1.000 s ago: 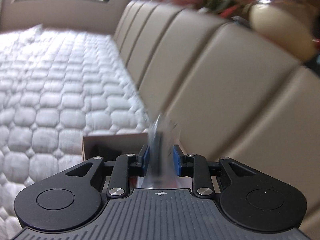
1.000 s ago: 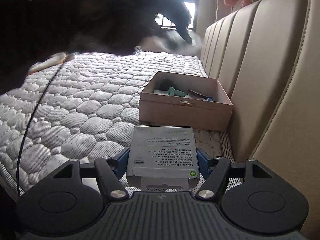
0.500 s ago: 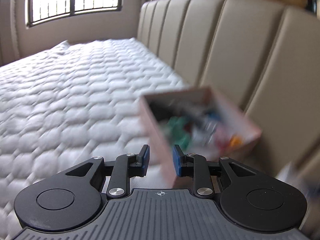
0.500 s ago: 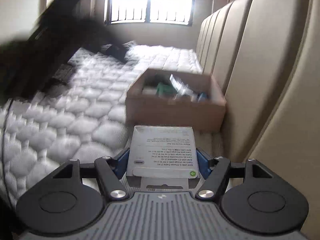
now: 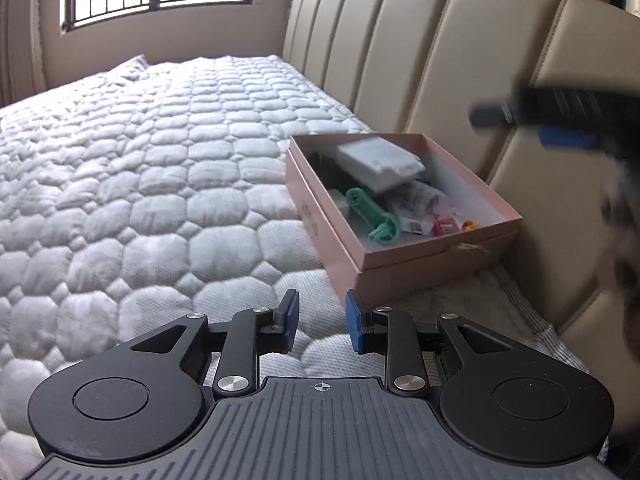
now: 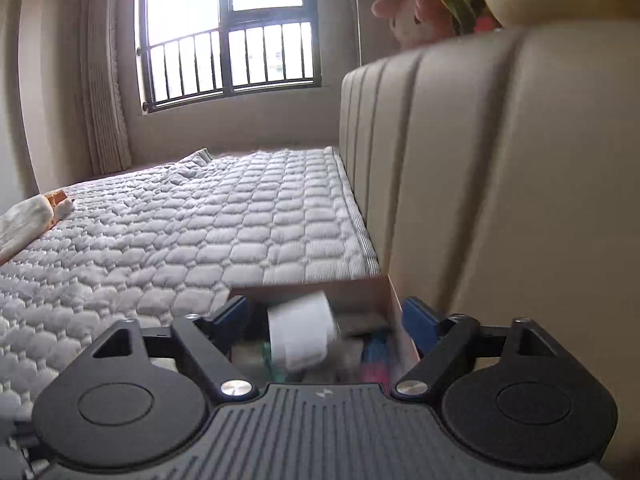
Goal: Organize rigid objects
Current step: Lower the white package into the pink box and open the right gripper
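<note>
A pink cardboard box [image 5: 432, 252] sits on the quilted mattress against the padded headboard. It holds a white cable package [image 5: 380, 158], a green plastic tool [image 5: 370, 212] and several small items. My left gripper [image 5: 322, 318] is open and empty, low over the mattress just short of the box's near corner. My right gripper [image 6: 324, 314] is open above the box [image 6: 360, 292]; the white package [image 6: 302, 330] is blurred between and below its fingers, free of them. The right gripper also shows in the left wrist view [image 5: 560, 128], blurred, above the box's right side.
The beige padded headboard [image 5: 460, 60] runs along the right of the box. The quilted mattress [image 5: 140, 184] stretches left toward a barred window [image 6: 232, 56]. A cream cloth item [image 6: 28, 220] lies at the mattress's far left edge. Plush toys [image 6: 416, 16] sit on the headboard top.
My right gripper moved forward over the box and opened, letting go of the white package, which dropped into the box. My left gripper pulled back from the box, empty.
</note>
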Demonstrator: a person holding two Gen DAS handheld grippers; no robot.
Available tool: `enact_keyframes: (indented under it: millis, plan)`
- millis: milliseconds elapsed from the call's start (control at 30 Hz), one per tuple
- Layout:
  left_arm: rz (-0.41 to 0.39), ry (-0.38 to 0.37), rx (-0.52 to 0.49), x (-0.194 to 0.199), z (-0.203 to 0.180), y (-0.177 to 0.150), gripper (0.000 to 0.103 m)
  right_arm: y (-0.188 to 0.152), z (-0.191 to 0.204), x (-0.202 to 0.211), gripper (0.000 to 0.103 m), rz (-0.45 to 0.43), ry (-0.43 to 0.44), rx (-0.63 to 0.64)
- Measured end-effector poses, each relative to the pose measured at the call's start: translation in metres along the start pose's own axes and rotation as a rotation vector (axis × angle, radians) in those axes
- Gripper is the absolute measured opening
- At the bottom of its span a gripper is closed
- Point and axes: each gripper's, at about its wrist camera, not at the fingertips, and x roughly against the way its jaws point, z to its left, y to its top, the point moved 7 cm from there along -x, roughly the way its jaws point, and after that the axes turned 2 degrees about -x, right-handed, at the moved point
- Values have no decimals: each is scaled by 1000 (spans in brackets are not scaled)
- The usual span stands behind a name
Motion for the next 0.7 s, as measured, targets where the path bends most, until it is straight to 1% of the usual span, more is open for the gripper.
enact_keyframes:
  millis: [33,100,200,233,300,333,400,433,500,533,633,667,700]
  plan:
    - [5,-3,0,-2,-2,-3,28,-12,-2,3,92,6,-13,13]
    - [-10,-11,9,-3,-8,-11,28,-40,-6,12,92,25,-29,36]
    - [-68,-16,57,-3,-14,-30,28,-90,-13,18,93,78,3,57]
    - [-73,-16,79,-5,-16,-37,28,-107,-12,18,93,96,0,74]
    - [-63,-28,120,-12,-19,-51,28,-136,-14,14,93,117,-28,112]
    - [-58,-27,127,-15,-21,-56,28,-148,-12,12,93,124,-27,152]
    - [-55,-2,112,-20,-25,-63,28,-167,-7,8,93,129,-66,219]
    - [-62,12,100,-21,-28,-64,28,-172,-4,6,93,122,-90,238]
    - [-73,30,82,-21,-30,-66,28,-175,-5,2,93,98,-127,232]
    - [-77,36,74,-22,-31,-67,28,-174,-5,1,93,97,-125,219]
    - [-78,55,48,-26,-31,-70,28,-172,-5,1,93,119,-76,163]
    - [-80,61,41,-27,-31,-71,30,-173,-6,-1,93,131,-70,142]
    - [-85,66,38,-27,-30,-72,30,-173,-8,-3,93,142,-73,127]
